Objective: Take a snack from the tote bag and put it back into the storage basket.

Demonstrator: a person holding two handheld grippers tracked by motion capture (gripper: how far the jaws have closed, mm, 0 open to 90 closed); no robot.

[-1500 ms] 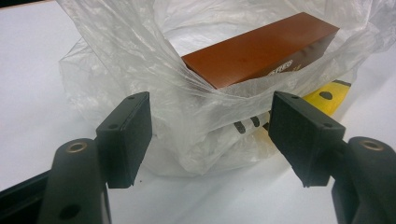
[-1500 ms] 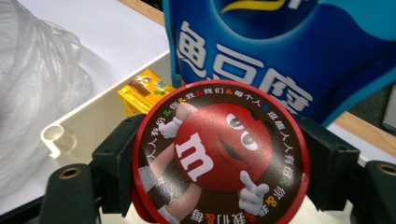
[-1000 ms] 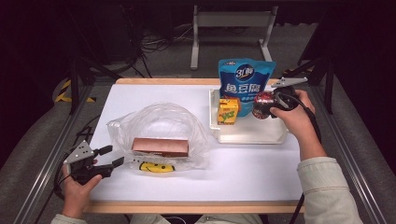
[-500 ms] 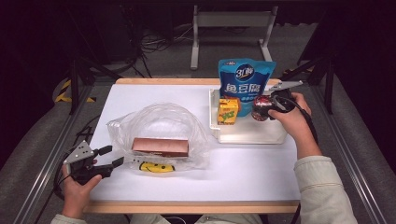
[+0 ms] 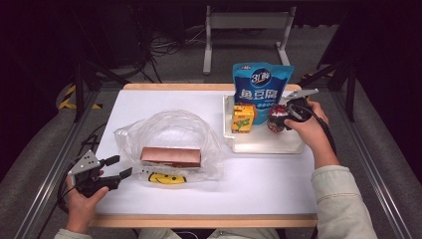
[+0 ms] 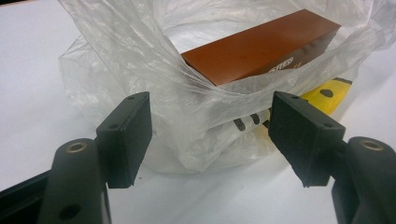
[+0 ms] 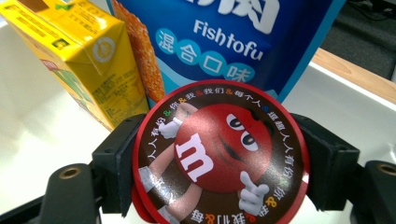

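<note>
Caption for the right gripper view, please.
Right gripper clamps a round red M&M's tin before a yellow carton and blue Fishtofu bag.

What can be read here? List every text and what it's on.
"Fishtofu", "混合口味": blue pouch.
"m": round red tin; its ring of small Chinese characters is too small to read surely.
"...STEED": brown box, partly hidden.
Yellow carton: print too small.

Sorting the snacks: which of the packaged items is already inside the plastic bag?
The brown box, lying flat inside the clear plastic bag. The Fishtofu pouch, yellow carton and M&M's tin are at the white tray.
</note>
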